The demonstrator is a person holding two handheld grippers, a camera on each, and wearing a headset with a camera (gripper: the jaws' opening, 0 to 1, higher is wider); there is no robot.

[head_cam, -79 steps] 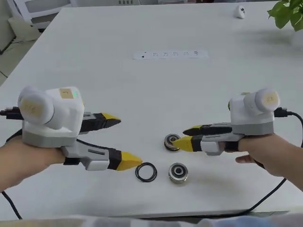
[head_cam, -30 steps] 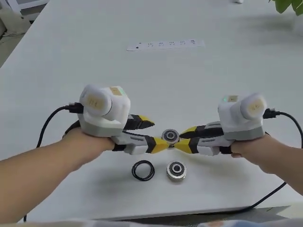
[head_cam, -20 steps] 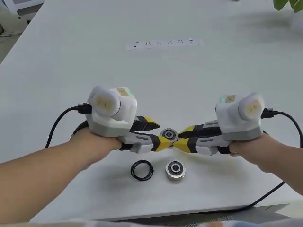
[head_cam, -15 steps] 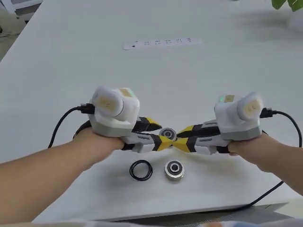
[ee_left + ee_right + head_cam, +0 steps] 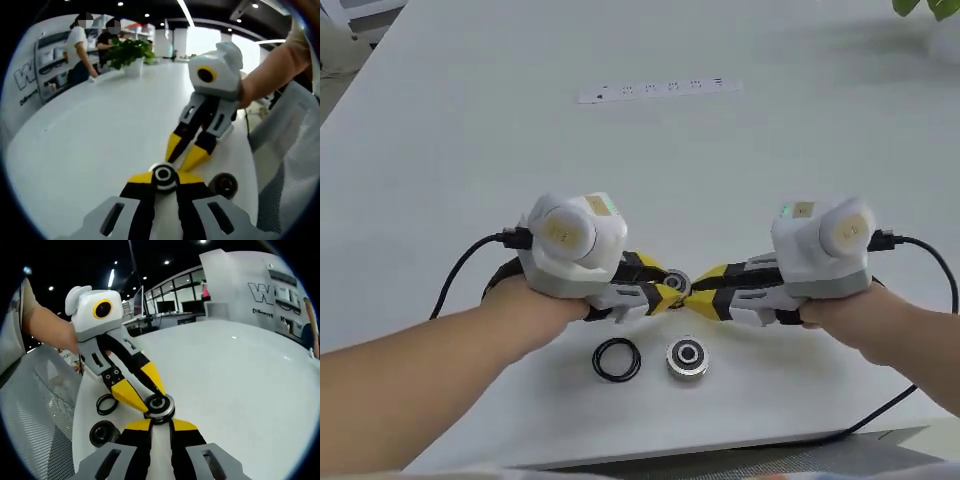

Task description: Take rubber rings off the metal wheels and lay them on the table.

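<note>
Wheel (image 5: pixel 677 285) sits clear of the table (image 5: pixel 520 150), centre-near. I note my left gripper (image 5: pixel 163 180) pinching it from the left and my right gripper (image 5: pixel 160 424) pinching its right rim. Nearer on the table lie a loose ring (image 5: pixel 617 359) and, to its right, a second wheel (image 5: pixel 688 357).

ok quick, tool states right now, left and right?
Left tool: closed on the metal wheel.
Right tool: closed on the same wheel's edge, from the opposite side.

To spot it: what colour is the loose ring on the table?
Loose ring is black, clearest in head view.
</note>
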